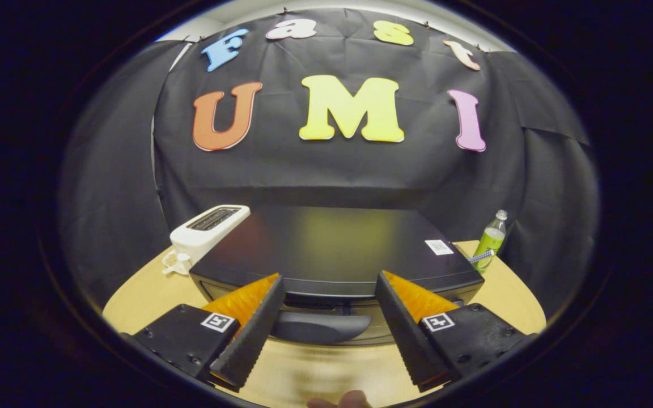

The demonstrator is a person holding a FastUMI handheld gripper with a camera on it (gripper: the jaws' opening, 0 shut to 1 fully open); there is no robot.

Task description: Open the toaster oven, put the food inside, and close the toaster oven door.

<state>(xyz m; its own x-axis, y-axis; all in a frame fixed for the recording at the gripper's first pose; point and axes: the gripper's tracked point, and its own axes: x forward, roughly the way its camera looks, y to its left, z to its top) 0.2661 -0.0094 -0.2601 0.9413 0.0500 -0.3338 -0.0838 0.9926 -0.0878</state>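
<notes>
A black toaster oven (332, 243) stands on the round wooden table (145, 294), seen from above and in front. Its dark door handle (321, 327) runs across the top of the door, which is closed. My gripper (329, 280) is open, its two fingers spread wide. The handle lies between the fingers and slightly below their tips, touching neither. The fingertips reach the oven's front top edge. No food shows.
A white slot toaster (207, 229) sits against the oven's left rear. A green bottle (490, 241) stands at the oven's right rear. A white label (439, 247) is on the oven top. Fingertips of a person's hand (340, 400) peek in below the gripper.
</notes>
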